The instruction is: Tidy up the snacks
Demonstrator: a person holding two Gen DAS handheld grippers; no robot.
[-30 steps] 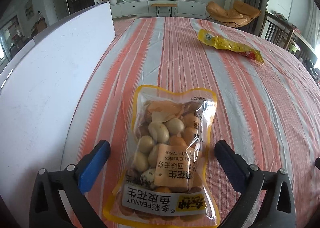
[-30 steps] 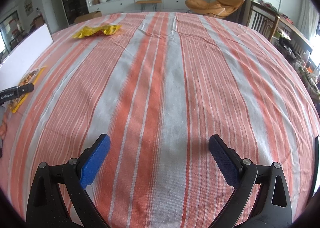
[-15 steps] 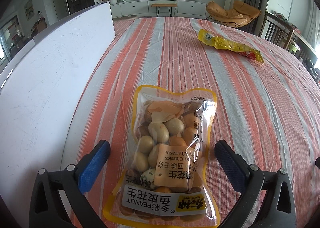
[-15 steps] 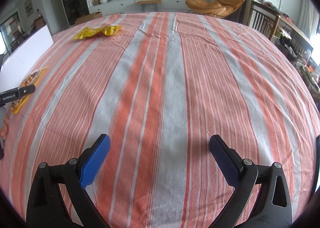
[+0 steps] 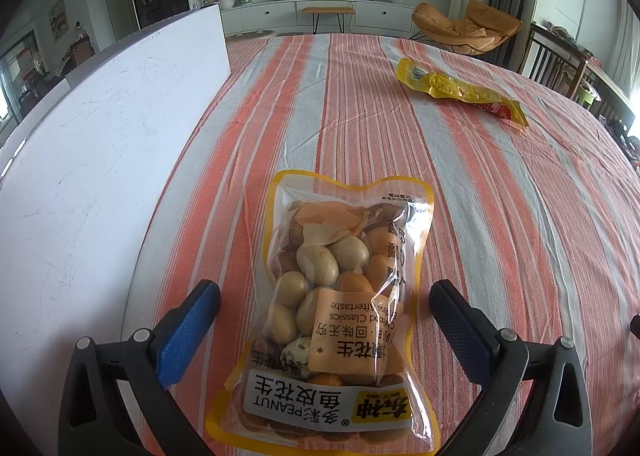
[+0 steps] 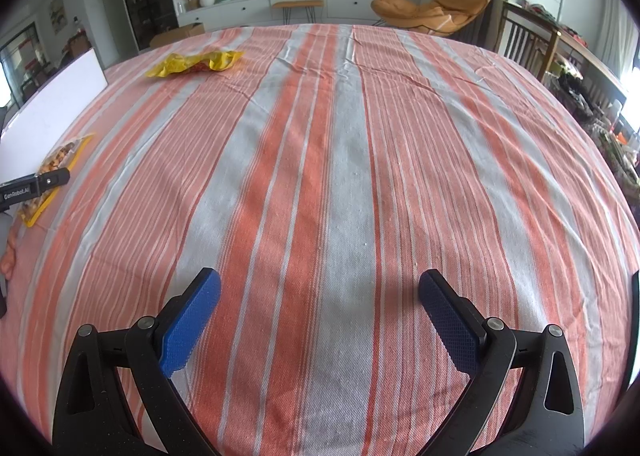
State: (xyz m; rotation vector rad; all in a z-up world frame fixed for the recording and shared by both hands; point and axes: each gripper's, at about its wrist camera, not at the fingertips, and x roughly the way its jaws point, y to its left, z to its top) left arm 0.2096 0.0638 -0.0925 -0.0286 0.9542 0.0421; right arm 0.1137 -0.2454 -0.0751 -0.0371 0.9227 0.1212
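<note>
A clear peanut bag (image 5: 340, 304) with a yellow border lies flat on the striped tablecloth (image 5: 500, 216). My left gripper (image 5: 324, 296) is open, and the near half of the bag lies between its blue pads without touching them. A long yellow snack packet (image 5: 460, 94) rests farther off to the right. In the right wrist view my right gripper (image 6: 320, 288) is open over bare cloth with nothing between its fingers. That view shows the yellow packet (image 6: 196, 62) at the far left and the peanut bag (image 6: 60, 172) at the left edge, partly behind the left gripper's black body (image 6: 32, 186).
A large white board (image 5: 92, 160) runs along the table's left side, close to the peanut bag. The tablecloth (image 6: 360, 176) stretches wide ahead of the right gripper. Wooden chairs (image 6: 528, 44) stand past the table's right edge.
The right wrist view has shifted slightly, so the table's left side shows a little more. The left gripper and the peanut bag have not moved.
</note>
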